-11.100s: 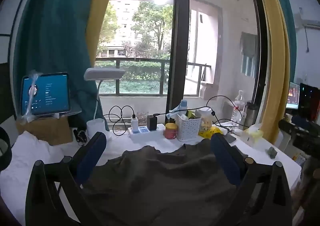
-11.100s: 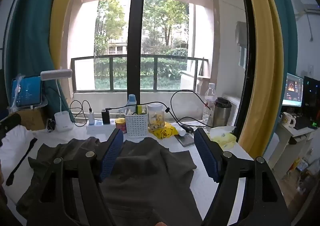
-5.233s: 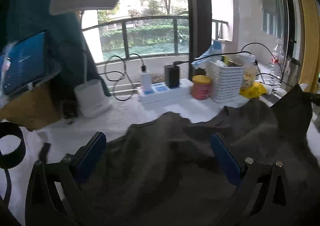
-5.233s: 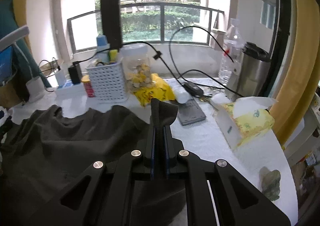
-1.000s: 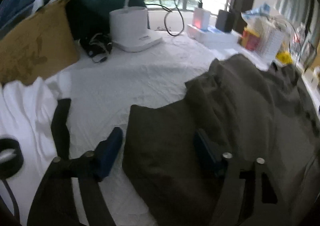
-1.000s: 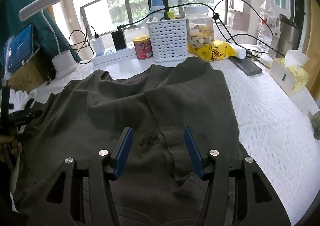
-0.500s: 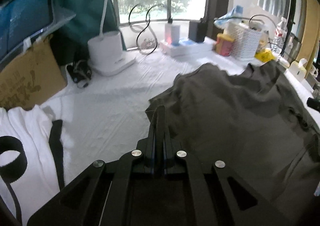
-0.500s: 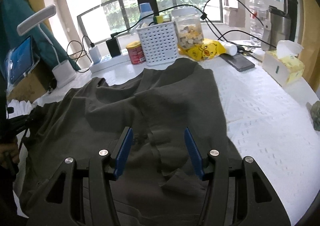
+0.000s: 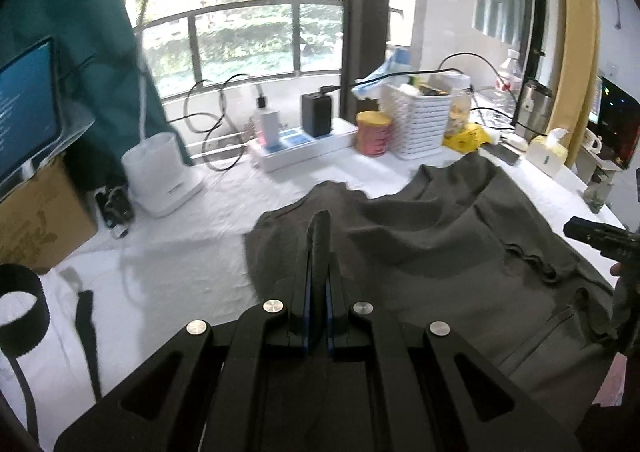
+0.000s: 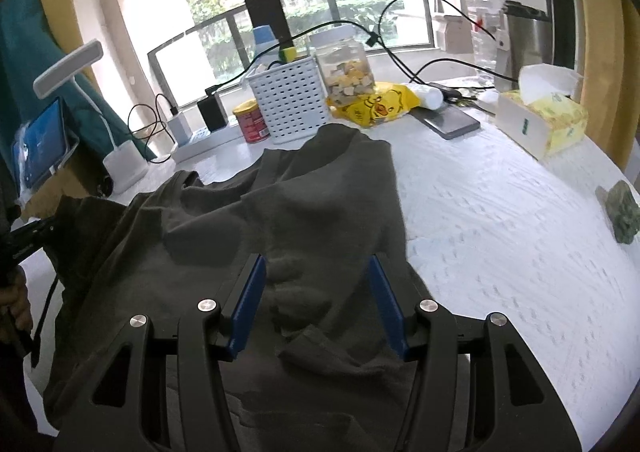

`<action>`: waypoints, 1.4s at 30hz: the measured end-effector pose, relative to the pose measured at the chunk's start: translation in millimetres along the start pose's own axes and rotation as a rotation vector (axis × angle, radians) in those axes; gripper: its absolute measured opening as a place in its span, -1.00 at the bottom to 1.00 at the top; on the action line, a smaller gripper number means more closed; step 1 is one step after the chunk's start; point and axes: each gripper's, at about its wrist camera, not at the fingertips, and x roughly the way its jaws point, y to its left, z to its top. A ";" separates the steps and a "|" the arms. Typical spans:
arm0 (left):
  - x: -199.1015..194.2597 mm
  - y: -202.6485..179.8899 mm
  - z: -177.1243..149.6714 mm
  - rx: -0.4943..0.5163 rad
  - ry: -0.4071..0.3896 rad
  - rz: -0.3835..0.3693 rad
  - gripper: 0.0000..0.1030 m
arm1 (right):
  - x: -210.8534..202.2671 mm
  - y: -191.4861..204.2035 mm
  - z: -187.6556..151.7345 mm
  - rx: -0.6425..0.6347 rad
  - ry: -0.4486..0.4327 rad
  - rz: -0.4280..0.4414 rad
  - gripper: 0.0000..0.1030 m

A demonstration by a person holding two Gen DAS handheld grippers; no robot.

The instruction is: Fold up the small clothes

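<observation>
Pressed together, the left tool [image 9: 318, 236] pinches a fold of the dark grey-green garment [image 9: 420, 252] at its left edge, and a strip of the cloth stands up between the closed blue pads. From the right wrist view, this same tool [image 10: 30, 238] appears at the far left, with that corner of the garment [image 10: 280, 220] drawn toward it. Spread wide, the right tool [image 10: 316, 304] hovers over the near middle of the garment with its blue pads [image 10: 248, 304] apart and nothing pinched between them; rumpled cloth lies below the gap. The garment sprawls across the white-covered table [image 10: 500, 212], wrinkled, its far edge reaching close to a white perforated basket [image 10: 290, 100] and a red can [image 10: 251, 120]. Farther right stand a jar of snacks [image 10: 346, 70], a yellow bag [image 10: 376, 102], a phone [image 10: 450, 120] and a yellow tissue box [image 10: 544, 122]. On the left sit a white desk lamp [image 9: 160, 168], a power strip [image 9: 304, 146] and a tablet [image 9: 26, 104] on a cardboard box [image 9: 38, 220].
</observation>
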 end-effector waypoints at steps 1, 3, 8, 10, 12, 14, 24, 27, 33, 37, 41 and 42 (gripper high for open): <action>0.3 -4.3 1.2 0.003 0.000 -0.005 -0.93 | -1.0 -3.3 -0.9 0.003 0.000 0.001 0.10; 2.7 -13.0 3.5 0.013 0.002 -0.014 -0.93 | -2.5 -8.8 -2.8 0.010 0.000 0.001 0.10; 9.0 -29.6 6.4 0.029 0.015 -0.034 -0.94 | -9.8 -26.2 -5.6 0.036 -0.010 -0.002 0.10; 14.2 -35.0 7.0 0.024 0.025 -0.047 -0.95 | -12.5 -31.5 -6.4 0.035 -0.015 -0.002 0.10; 19.3 -41.2 7.3 0.021 0.036 -0.061 -0.95 | -15.2 -36.7 -7.3 0.038 -0.022 -0.004 0.10; 23.4 -47.0 7.7 0.024 0.046 -0.073 -0.95 | -17.0 -41.4 -8.4 0.043 -0.026 -0.002 0.10; 68.9 -78.4 3.7 0.021 0.174 -0.125 -0.93 | -18.9 -59.2 -11.2 0.068 -0.029 -0.004 0.10; 73.2 -76.0 -1.9 -0.004 0.217 -0.136 -0.92 | -20.2 -60.3 -10.7 0.067 -0.031 -0.003 0.10; 32.3 -59.9 -10.8 -0.009 0.184 -0.119 0.28 | -22.6 -58.4 -11.2 0.062 -0.034 -0.004 0.10; 6.3 -39.4 -21.3 -0.037 0.172 -0.091 0.44 | -22.3 -52.5 -12.7 0.052 -0.028 0.001 0.11; -4.5 -26.5 -43.4 -0.024 0.194 -0.076 0.44 | -20.8 -43.7 -13.8 0.035 -0.018 0.011 0.11; -4.3 -25.8 -47.3 -0.024 0.200 -0.083 0.44 | -20.1 -40.6 -13.9 0.030 -0.016 0.015 0.10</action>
